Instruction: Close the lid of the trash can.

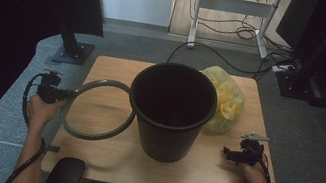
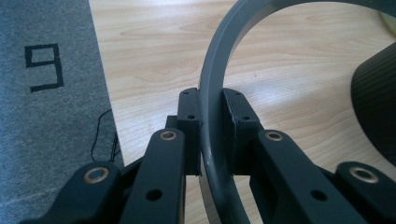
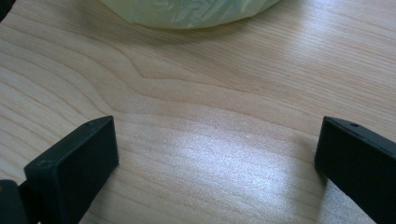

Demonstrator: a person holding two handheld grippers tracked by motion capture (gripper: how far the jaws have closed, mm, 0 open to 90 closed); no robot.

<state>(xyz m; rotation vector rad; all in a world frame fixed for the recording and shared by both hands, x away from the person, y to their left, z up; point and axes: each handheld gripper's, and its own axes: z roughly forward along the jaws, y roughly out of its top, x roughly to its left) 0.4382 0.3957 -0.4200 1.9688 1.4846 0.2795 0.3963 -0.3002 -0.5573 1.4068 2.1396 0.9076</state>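
your left gripper [image 2: 212, 135] has its jaws closed on the grey ring [image 1: 97, 109], a flat plastic hoop that looks like the rim band of the black waste bin [image 1: 171, 111]; the band passes edge-on between the two pads, as the left gripper view shows. in the high view the grey ring lies on the wooden table [image 1: 218, 172] at the bin's left, its far side just beside or touching the bin wall, which of the two cannot be told, and its near-left arc held at the table's left edge. your right gripper [image 1: 240, 155] rests low over the table at the bin's right with its jaws spread wide and nothing between them; the right gripper view shows bare wood there and the yellow plastic bag [image 1: 227, 100] ahead. the bag sits behind and to the right of the bin, touching it. judged from its thin section, the ring is likely light, fairly stiff, yet springy enough to flex out of round when held at one point, and its smooth face may slip in the pads. take hold across the flat of the band, as now, and support the opposite arc with the free gripper if you lift it.
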